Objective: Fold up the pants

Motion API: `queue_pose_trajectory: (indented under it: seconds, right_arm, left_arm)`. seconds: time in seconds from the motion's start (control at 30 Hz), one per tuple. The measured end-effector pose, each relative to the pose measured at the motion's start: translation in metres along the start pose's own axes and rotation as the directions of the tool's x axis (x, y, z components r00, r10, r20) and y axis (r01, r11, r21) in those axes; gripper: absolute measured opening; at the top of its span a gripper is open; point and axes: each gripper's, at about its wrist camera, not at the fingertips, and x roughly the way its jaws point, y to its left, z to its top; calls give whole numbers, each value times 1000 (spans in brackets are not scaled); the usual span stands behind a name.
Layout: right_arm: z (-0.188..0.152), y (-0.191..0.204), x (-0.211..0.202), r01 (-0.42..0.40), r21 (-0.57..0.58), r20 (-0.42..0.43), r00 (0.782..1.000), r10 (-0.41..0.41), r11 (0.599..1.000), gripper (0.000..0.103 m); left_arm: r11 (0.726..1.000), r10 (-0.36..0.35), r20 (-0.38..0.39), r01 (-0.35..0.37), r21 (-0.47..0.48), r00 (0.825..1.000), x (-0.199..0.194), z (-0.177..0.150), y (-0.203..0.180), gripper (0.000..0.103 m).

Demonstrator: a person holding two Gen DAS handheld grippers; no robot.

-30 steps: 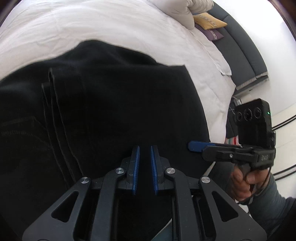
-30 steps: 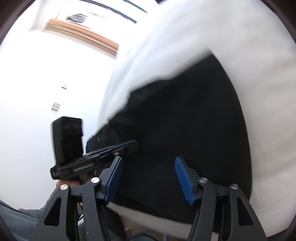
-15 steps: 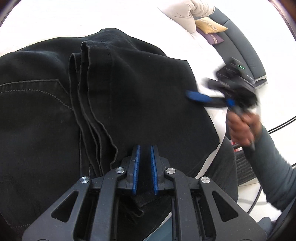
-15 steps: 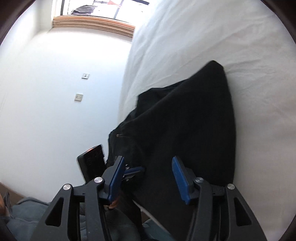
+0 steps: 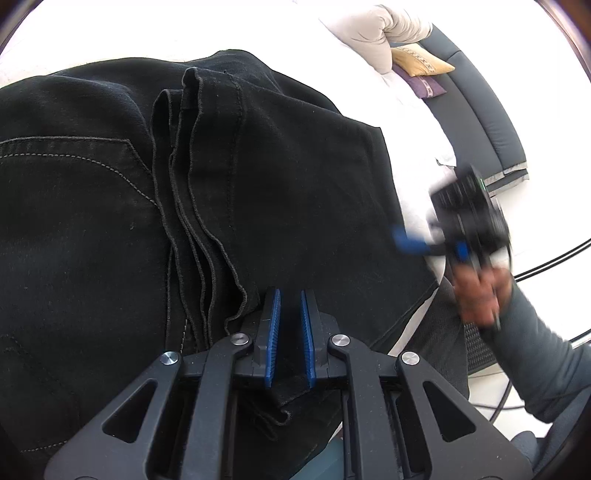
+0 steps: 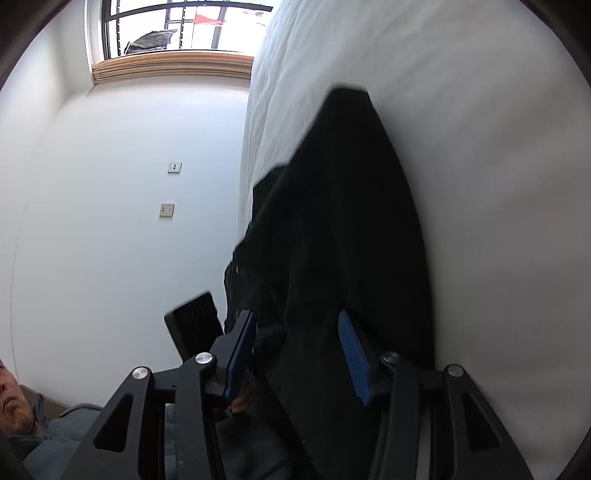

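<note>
Black pants [image 5: 295, 184] lie folded on the white bed [image 5: 413, 122], with stacked hem edges [image 5: 195, 206] running down the left of the fold and a back pocket at far left. My left gripper [image 5: 290, 295] sits low over the near edge, its jaws nearly together, shut on a bunch of the pants' fabric. My right gripper [image 5: 417, 243], blurred and held by a hand, is at the pants' right edge. In the right wrist view the right gripper [image 6: 295, 332] has its jaws closing, with the pants [image 6: 343, 221] between the blue pads [image 6: 354, 358], which stand apart from the cloth.
Beige pillows [image 5: 373, 33], a yellow cushion [image 5: 421, 61] and a dark grey padded headboard [image 5: 480, 110] lie beyond. A grey sleeve [image 5: 535, 350] and floor cables [image 5: 546, 258] are at right. The bed's side, a white wall with sockets [image 6: 174, 167] and a window [image 6: 177, 29] stand left.
The left gripper has sunk closer to the pants, and the fold edges now show sharply. The right gripper swung down to the pants' right edge and its jaws narrowed.
</note>
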Motion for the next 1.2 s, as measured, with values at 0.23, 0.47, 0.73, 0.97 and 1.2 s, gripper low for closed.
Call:
queue_pose_trajectory:
  seconds: [0.23,0.47,0.73,0.97,1.2]
  right_arm:
    - [-75,40,-23,61,-56,-35,997,-63,997,57]
    - [-17,95,41,-38,-196,-18,999,36,980,62]
    - [27,123,160,-144,-221,-160,981,109,965,62]
    - [39,43,194,10,24,-147,989,-6,1000,0]
    - [34,51,194,44,19,-133,990,-41,999,0]
  left_arm:
    - [998,65,65,-65,-3,996,-28,-15,-6,11]
    - [964,232,222,-194,-181,947,-131,-79,24,22]
    - [821,358,433,-59,-567,827,-227,-161,96,81]
    - [771,324,433,31,-636,841,-211,-161,132,81]
    - [721,298,503,153,-676,811,-210,-155,170,81]
